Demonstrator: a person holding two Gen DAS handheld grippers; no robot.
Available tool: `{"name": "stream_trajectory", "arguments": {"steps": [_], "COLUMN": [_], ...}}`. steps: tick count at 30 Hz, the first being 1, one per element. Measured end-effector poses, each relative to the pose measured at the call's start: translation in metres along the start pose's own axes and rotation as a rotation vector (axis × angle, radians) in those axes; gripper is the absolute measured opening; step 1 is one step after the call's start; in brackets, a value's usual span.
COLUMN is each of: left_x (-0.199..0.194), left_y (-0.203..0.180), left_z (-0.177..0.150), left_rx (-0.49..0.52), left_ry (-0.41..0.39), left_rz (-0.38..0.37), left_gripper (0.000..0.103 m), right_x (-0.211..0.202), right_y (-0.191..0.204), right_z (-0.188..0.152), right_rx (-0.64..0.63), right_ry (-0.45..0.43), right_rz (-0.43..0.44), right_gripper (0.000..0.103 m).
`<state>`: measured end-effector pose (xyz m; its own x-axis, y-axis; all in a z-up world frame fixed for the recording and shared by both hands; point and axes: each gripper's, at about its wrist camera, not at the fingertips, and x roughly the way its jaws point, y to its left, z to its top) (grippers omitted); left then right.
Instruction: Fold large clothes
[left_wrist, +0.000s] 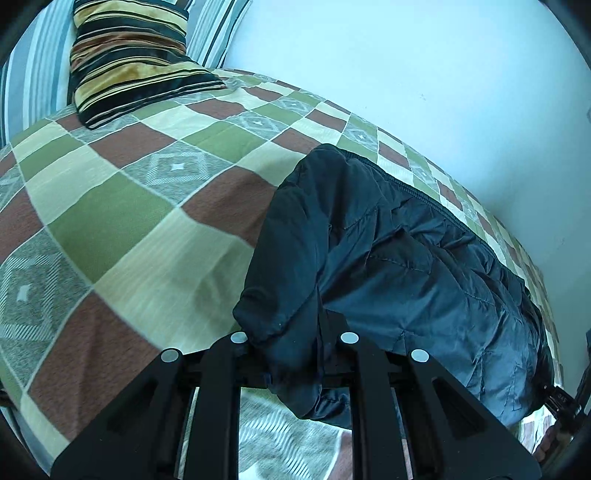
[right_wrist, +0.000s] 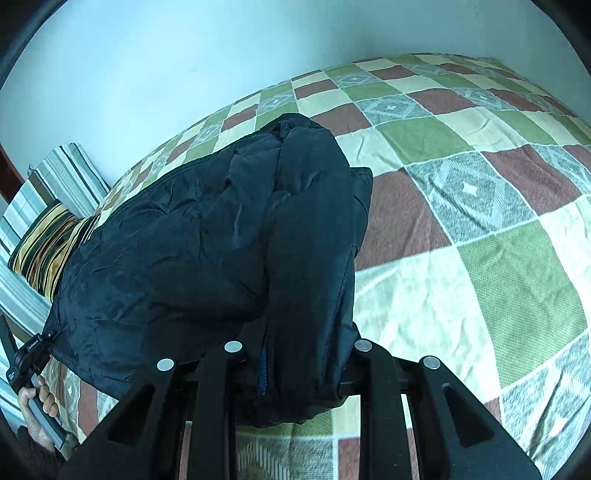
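Note:
A dark navy quilted jacket (left_wrist: 388, 251) lies bunched on a bed with a checkered green, brown and cream cover (left_wrist: 129, 206). My left gripper (left_wrist: 293, 350) is shut on one end of the jacket, the fabric bulging between the fingers. In the right wrist view the jacket (right_wrist: 207, 243) stretches away to the left, and my right gripper (right_wrist: 295, 363) is shut on its other end. The left gripper also shows at the lower left of the right wrist view (right_wrist: 31, 356), holding the jacket's far edge.
A striped gold and black pillow (left_wrist: 129, 62) leans on striped grey pillows (left_wrist: 33, 70) at the head of the bed. A pale wall (left_wrist: 406, 66) runs along the bed's far side. The pillow also shows in the right wrist view (right_wrist: 48, 247).

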<state>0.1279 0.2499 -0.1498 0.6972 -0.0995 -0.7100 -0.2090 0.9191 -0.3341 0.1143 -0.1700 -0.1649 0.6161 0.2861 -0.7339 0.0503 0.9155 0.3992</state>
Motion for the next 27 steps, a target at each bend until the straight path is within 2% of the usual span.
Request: {"name": "stream_trajectory", "arguments": {"steps": [7, 12, 14, 15, 16, 20, 23, 27], "left_x": [0.003, -0.001, -0.007, -0.01, -0.013, -0.021, -0.023, -0.021], "left_y": [0.012, 0.019, 0.021, 0.023, 0.024, 0.034, 0.04, 0.038], "left_z": [-0.004, -0.002, -0.002, -0.002, -0.001, 0.002, 0.008, 0.025], "left_rx": [-0.019, -0.038, -0.04, -0.038, -0.036, -0.044, -0.059, -0.023], "left_ry": [0.035, 0.044, 0.04, 0.031, 0.024, 0.018, 0.026, 0.036], "left_rz": [-0.015, -0.013, -0.01, -0.002, 0.005, 0.012, 0.005, 0.026], "left_gripper": [0.018, 0.032, 0.049, 0.053, 0.058, 0.065, 0.067, 0.067], "right_x": [-0.002, -0.012, -0.021, -0.027, -0.036, -0.07, -0.079, -0.056], "right_y": [-0.001, -0.001, 0.001, 0.002, 0.005, 0.021, 0.038, 0.065], "right_z": [-0.002, 0.001, 0.004, 0.005, 0.007, 0.016, 0.022, 0.026], "right_rx": [0.006, 0.008, -0.002, -0.007, -0.012, -0.05, -0.079, -0.129], "right_ry": [0.003, -0.005, -0.023, -0.035, -0.061, -0.181, -0.21, -0.131], "right_rz": [-0.009, -0.063, -0.107, -0.129, -0.164, -0.234, -0.197, -0.124], "right_gripper": [0.027, 0.042, 0.044, 0.046, 0.047, 0.048, 0.048, 0.048]}}
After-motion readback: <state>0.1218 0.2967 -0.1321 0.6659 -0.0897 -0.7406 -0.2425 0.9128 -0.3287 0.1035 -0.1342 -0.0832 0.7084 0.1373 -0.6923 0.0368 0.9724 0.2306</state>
